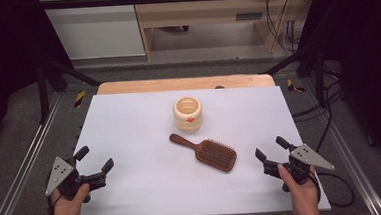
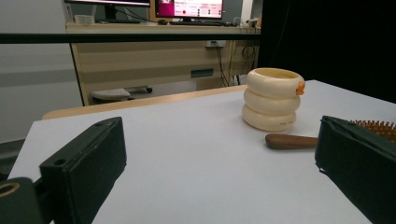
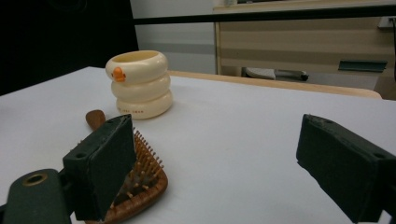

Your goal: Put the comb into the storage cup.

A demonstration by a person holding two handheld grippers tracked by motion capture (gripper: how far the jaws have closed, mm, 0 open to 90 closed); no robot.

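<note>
Gaping wide, both grippers [image 1: 94, 160] [image 1: 270, 149] hold nothing.

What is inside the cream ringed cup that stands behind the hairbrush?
From the high view, the cream cup looks empty: its pale inner wall and bottom show, with nothing in it. In both gripper views the rim hides the inside. The hairbrush lies in front, apart from it.
</note>
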